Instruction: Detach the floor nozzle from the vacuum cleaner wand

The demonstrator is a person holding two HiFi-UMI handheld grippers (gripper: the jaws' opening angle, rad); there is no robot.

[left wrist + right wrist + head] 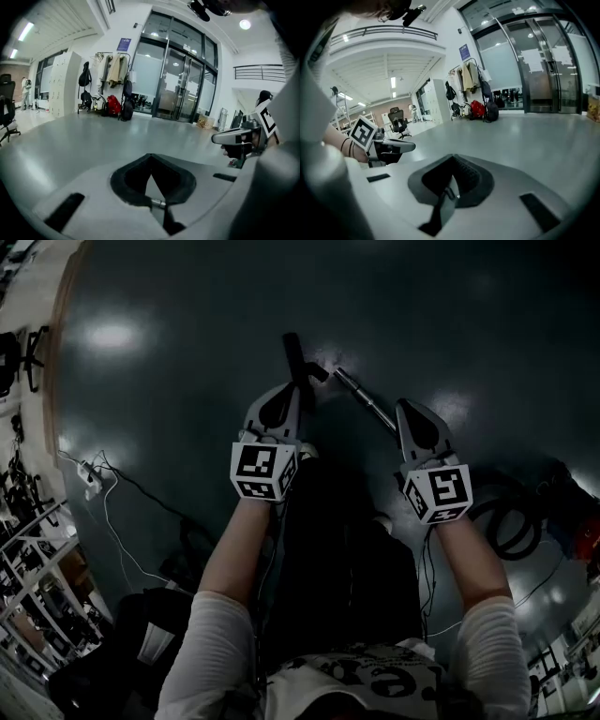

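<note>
Seen from the head view, the person holds both arms out in front, above a dark, glossy floor (187, 296). The left gripper (284, 399) is closed with nothing in it: in its own view the two dark pads meet along a thin line, and only the pale hall floor lies beyond them. The right gripper (412, 418) is closed and empty as well, its pads pressed together in its own view. Each gripper shows at the edge of the other's view, level with it and well apart from it. The floor nozzle (294, 354), a short black bar, lies on the floor just past the tip of the left gripper. The silver vacuum wand (366, 399) lies slanted between the two grippers, its far end near the nozzle. Whether the two parts touch or sit a little apart is too small to tell. Neither gripper touches them. A coiled black hose (506, 526) lies on the floor at the right, and thin cables (122, 479) trail at the left. The gripper views look across a bright hall with glass doors (180, 84), hanging coats (115, 70) and a red bag (113, 105).
</note>
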